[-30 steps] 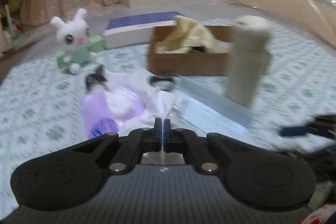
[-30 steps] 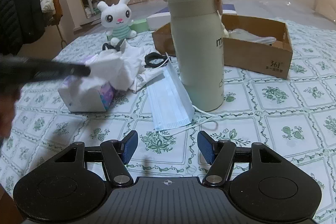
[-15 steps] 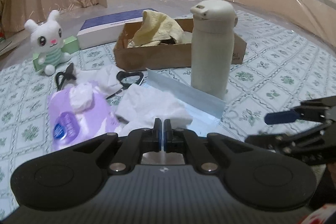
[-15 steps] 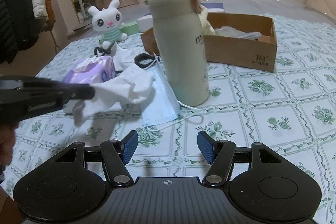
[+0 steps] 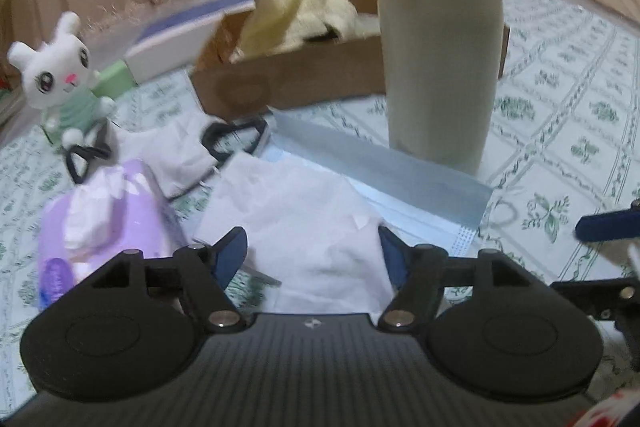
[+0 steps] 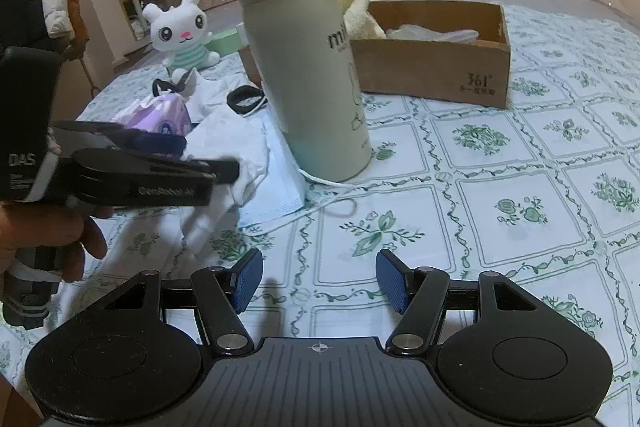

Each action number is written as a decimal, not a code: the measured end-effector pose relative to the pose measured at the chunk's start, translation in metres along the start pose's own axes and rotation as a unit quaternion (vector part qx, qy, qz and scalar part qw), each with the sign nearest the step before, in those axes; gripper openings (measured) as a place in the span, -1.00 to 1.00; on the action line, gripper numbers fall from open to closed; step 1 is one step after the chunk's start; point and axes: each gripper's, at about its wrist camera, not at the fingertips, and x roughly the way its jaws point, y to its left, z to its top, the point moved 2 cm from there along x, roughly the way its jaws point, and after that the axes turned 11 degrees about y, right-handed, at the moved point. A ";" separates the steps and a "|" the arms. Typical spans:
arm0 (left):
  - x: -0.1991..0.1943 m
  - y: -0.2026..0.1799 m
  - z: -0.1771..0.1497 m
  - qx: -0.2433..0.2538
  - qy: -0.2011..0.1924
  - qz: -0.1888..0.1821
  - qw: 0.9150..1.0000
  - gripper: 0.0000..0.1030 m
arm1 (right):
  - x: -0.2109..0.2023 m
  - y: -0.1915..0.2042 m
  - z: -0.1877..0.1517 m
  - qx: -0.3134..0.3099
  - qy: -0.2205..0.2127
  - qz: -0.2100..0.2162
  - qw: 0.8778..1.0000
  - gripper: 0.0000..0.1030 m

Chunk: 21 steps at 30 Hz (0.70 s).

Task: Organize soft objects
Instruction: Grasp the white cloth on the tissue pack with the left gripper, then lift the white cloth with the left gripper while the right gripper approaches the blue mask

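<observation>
The white tissue (image 5: pixel 304 227) lies spread on the tabletop (image 6: pixel 500 187), its far edge overlapping the blue face mask (image 5: pixel 384 167), just beside the purple tissue pack (image 5: pixel 108 215) and in front of the cream flask (image 5: pixel 440 39). Your left hand-held gripper (image 5: pixel 312 251) has just been opening; its jaws now stand well apart with the tissue between them but not pinched, so the sheet is released. Your right hand-held gripper (image 6: pixel 318 279) is open too, holding nothing, hovering over bare tablecloth.

If the tissue is meant to rest here, lift the left hand-held gripper straight away so the pads do not drag a corner. If it belongs in the cardboard box (image 6: pixel 440 67) with the yellow cloth (image 5: pixel 296 15), pinch it near the middle rather than at an edge, and carry it round the flask, which stands between you and the box and looks easy to tip.

The near edge of the tissue is hidden behind the left gripper body. The left view is blurred, so whether the tissue touches the pads is hard to tell. The box's contents behind the flask are mostly concealed.
</observation>
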 end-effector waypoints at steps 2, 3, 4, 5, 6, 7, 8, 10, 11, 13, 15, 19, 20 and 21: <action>0.004 -0.003 0.001 0.002 0.004 0.002 1.000 0.28 | 0.002 -0.003 0.000 0.003 0.001 0.000 1.000 0.22; 0.004 -0.003 0.002 -0.002 0.007 -0.004 1.000 -0.05 | 0.002 -0.005 0.000 0.004 0.002 -0.001 1.000 0.22; 0.002 -0.003 0.003 -0.009 0.009 -0.018 1.000 -0.33 | 0.003 -0.006 0.000 0.006 0.001 -0.001 1.000 0.22; 0.001 -0.003 0.003 -0.015 0.013 -0.031 0.999 -0.82 | 0.002 -0.007 0.000 0.007 0.001 0.000 1.000 0.22; -0.001 -0.006 0.002 -0.019 0.014 -0.027 0.999 -0.84 | 0.002 -0.007 0.000 0.007 0.001 0.000 1.000 0.22; -0.006 -0.008 -0.001 -0.017 0.013 -0.019 1.000 -0.85 | 0.002 -0.007 0.000 0.007 0.000 0.000 1.000 0.22; -0.011 -0.010 -0.005 -0.021 0.010 -0.020 1.000 -0.87 | 0.001 -0.008 0.000 0.008 0.000 0.000 1.000 0.22; -0.025 -0.010 -0.015 -0.038 0.004 -0.032 0.999 -0.88 | -0.001 -0.007 0.000 0.008 -0.002 0.001 1.000 0.22; -0.034 -0.011 -0.021 -0.043 0.001 -0.033 0.999 -0.88 | -0.002 -0.007 0.000 0.008 -0.003 0.002 1.000 0.22; -0.050 -0.010 -0.036 -0.060 -0.001 -0.037 0.998 -0.89 | -0.004 -0.006 -0.001 0.005 -0.004 0.003 1.000 0.22; -0.067 -0.008 -0.052 -0.073 -0.003 -0.044 0.996 -0.89 | -0.006 -0.004 -0.001 0.003 -0.005 0.005 1.000 0.22; -0.096 0.001 -0.085 -0.103 0.004 -0.052 0.993 -0.89 | -0.007 0.004 0.000 -0.007 -0.007 0.014 1.000 0.22; -0.101 0.004 -0.093 -0.109 0.006 -0.050 0.993 -0.89 | -0.007 0.007 0.000 -0.011 -0.008 0.017 1.000 0.22; -0.107 0.009 -0.099 -0.117 0.007 -0.045 0.992 -0.89 | -0.007 0.010 0.002 -0.015 -0.008 0.021 1.000 0.22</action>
